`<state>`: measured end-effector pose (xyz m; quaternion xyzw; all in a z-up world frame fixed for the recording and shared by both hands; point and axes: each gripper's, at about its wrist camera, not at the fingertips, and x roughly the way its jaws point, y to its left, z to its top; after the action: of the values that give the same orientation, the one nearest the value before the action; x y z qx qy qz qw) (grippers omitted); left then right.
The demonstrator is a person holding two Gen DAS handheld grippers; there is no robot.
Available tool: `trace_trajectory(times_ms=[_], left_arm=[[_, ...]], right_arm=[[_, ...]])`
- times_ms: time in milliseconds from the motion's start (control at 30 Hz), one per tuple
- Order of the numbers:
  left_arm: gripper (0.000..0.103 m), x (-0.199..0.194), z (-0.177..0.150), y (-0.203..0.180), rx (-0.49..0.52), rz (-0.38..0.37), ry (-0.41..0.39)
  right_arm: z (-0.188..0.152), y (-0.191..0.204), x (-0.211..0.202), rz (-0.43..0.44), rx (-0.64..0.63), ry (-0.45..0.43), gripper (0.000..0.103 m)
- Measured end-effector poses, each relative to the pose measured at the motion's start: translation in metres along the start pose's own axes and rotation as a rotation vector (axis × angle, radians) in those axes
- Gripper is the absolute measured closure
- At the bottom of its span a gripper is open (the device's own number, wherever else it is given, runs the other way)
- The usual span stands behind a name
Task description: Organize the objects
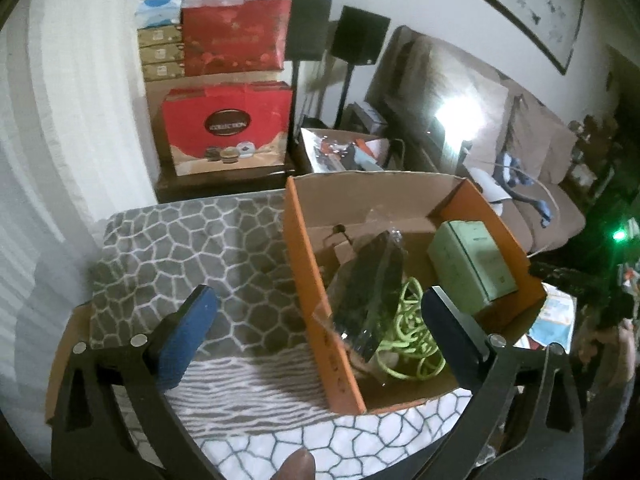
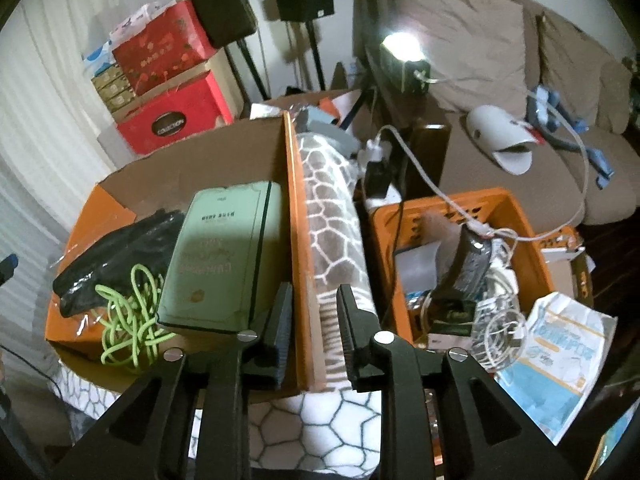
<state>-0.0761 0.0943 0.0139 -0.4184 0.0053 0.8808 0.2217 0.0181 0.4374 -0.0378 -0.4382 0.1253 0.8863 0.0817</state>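
Black right gripper (image 2: 310, 334) straddles the orange cardboard box's (image 2: 298, 216) side wall, jaws slightly apart and not pinching, while the blue-padded left gripper (image 1: 320, 332) hangs wide open and empty; lifting clear first should spare the green tin (image 2: 224, 248) inside.

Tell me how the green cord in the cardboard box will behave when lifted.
The green cord lies in loose tangled loops, so it is probably floppy and would dangle. It looks thin, so likely light. Loops lie against the green box and black packet, so they may snag.
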Motion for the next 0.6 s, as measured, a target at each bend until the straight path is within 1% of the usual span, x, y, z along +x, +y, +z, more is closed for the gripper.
trace_trajectory(times_ms=[100, 167, 200, 267, 400, 467, 500, 533, 567, 600], left_arm=[[0.000, -0.002, -0.006, 0.005, -0.034, 0.001, -0.005], [0.000, -0.005, -0.011, 0.009, -0.060, 0.001, -0.008], [0.000, -0.006, -0.012, 0.010, -0.065, 0.002, -0.011], [0.000, -0.010, -0.015, 0.012, -0.076, 0.007, -0.019], [0.000, -0.018, -0.020, 0.011, -0.075, 0.032, -0.035], [0.000, -0.022, -0.023, 0.010, -0.081, 0.034, -0.041], [0.000, -0.024, -0.025, 0.010, -0.085, 0.041, -0.046], [0.000, -0.025, -0.027, 0.011, -0.088, 0.048, -0.051], [0.000, -0.028, -0.029, 0.010, -0.091, 0.068, -0.058], [0.000, -0.030, -0.031, 0.010, -0.091, 0.089, -0.064]], right_arm=[[0.000, 0.002, -0.011, 0.004, 0.005, -0.027, 0.070], [-0.001, 0.006, -0.018, -0.006, -0.005, -0.048, 0.061], [-0.001, 0.010, -0.023, -0.009, -0.012, -0.061, 0.058], [-0.002, 0.015, -0.029, -0.008, -0.021, -0.080, 0.047], [-0.006, 0.032, -0.040, 0.004, -0.049, -0.112, 0.038], [-0.008, 0.040, -0.045, 0.010, -0.057, -0.132, 0.029], [-0.009, 0.046, -0.048, 0.010, -0.060, -0.147, 0.027], [-0.011, 0.050, -0.050, 0.007, -0.062, -0.161, 0.022], [-0.013, 0.054, -0.054, 0.002, -0.063, -0.179, 0.017], [-0.015, 0.059, -0.057, -0.002, -0.067, -0.196, 0.016]])
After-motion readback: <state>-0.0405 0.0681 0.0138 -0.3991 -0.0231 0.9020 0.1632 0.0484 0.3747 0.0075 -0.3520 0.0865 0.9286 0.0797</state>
